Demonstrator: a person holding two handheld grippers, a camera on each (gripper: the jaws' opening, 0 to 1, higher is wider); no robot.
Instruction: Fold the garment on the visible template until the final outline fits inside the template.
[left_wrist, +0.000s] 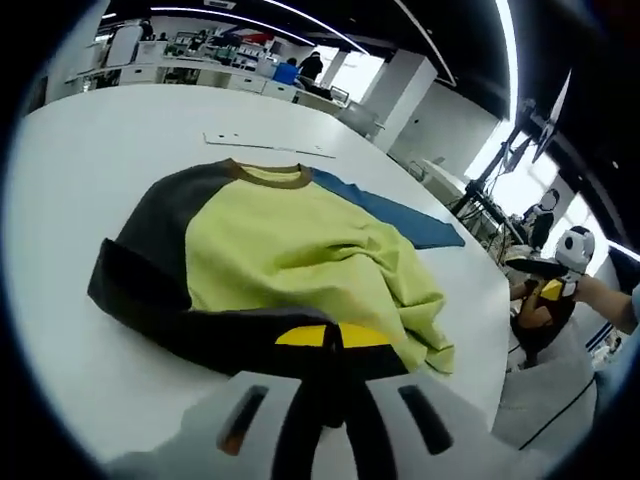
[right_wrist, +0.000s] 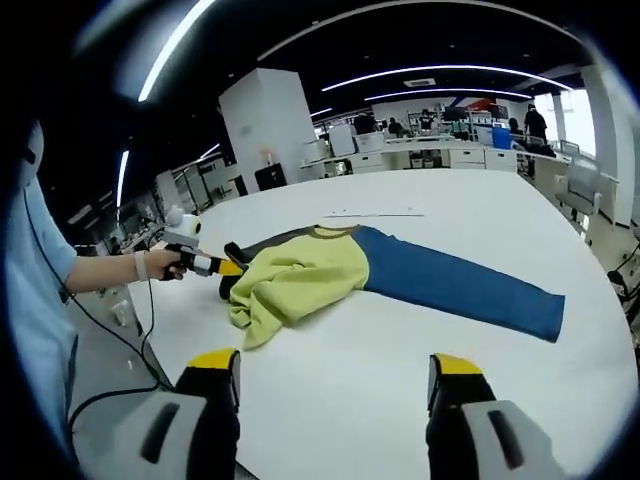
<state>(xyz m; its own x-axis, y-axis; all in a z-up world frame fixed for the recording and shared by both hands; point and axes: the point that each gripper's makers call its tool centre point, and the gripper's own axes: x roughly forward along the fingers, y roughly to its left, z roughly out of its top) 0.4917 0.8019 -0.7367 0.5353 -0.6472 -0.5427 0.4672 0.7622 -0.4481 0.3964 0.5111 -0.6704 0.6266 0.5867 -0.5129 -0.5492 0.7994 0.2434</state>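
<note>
A: Found the garment where?

B: Saw the garment (left_wrist: 290, 240) spread on the white table (left_wrist: 90, 170), brown collar (left_wrist: 270, 175) at its far edge in the left gripper view. Noted a thin pale strip (left_wrist: 265, 145) just beyond the collar; could not tell whether that marked the template.

A: Looked like what?

B: Showed a yellow-green body, a dark sleeve (left_wrist: 150, 230) to one side of the collar and a blue sleeve (right_wrist: 470, 285) to the other. Lay smooth near the collar, heaped and wrinkled at the hem end opposite the collar.

A: And the fingers?

B: Found the left gripper (left_wrist: 335, 337) at the hem end, opposite the collar, its yellow-tipped fingers (left_wrist: 300, 337) pressed together on the dark edge of the cloth. Found the right gripper (right_wrist: 335, 365) well apart from the collar, fingers (right_wrist: 215, 362) spread wide, nothing between them.

A: Long axis?

B: Ran outward from the collar along the blue sleeve, stretched straight and flat, crossing in front of the right gripper. Judged the right gripper nearer that sleeve, so probably the one to carry the cuff in toward the collar. Judged the fold far from finished, with that sleeve likely lying outside any outline.
</note>
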